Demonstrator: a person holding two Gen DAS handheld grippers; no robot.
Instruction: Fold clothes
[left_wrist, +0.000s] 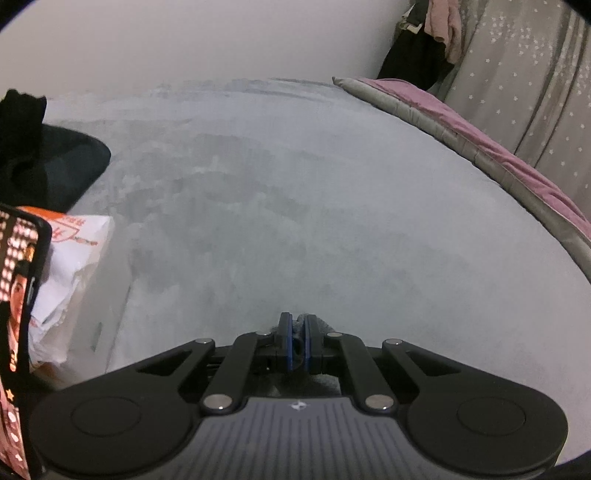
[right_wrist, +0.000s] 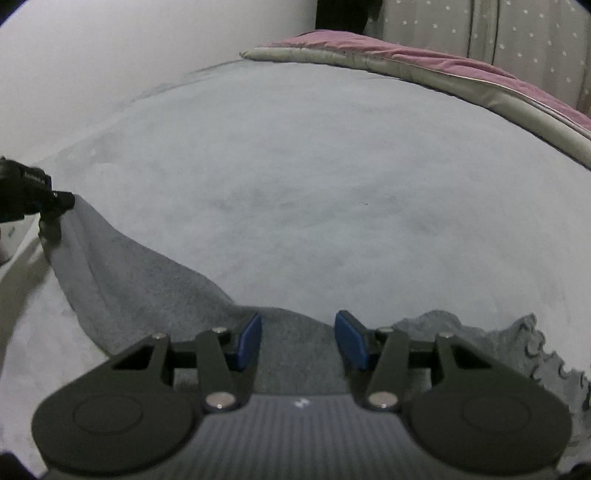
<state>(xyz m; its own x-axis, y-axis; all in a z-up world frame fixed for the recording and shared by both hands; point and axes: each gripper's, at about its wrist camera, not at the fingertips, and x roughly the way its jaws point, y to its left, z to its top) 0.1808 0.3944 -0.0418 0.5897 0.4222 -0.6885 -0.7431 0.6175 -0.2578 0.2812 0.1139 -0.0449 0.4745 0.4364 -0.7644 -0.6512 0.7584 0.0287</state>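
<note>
**Grey garment pinched at one corner, spread across the bed**

Your left gripper (left_wrist: 299, 325), low centre of the left wrist view, has its blue-padded jaws pressed together on a small tuft of the grey knitted garment (right_wrist: 147, 291). In the right wrist view you see that same gripper as a dark shape at the far left edge (right_wrist: 55, 201), holding a corner of the garment lifted off the bed, the cloth running from there down to the lower centre of the frame.

Your right gripper (right_wrist: 298, 339), low centre of its own view, has its jaws standing partly apart. The grey cloth lies under and between them; the blue pads (right_wrist: 249, 341) do not press on it. A ruffled edge of the garment lies at the lower right of the frame.

Also present:
- pale grey plush bed cover (left_wrist: 277, 203), filling the middle of both views
- quilted purple and grey blanket (left_wrist: 480, 136), along the right edge
- grey star-printed curtain (left_wrist: 517, 66), upper right
- dark clothing (left_wrist: 44, 155), at the left edge
- white and orange paper bag (left_wrist: 70, 258), at the left, below the dark clothing
- lit phone screen (left_wrist: 16, 314), lower left corner
</note>
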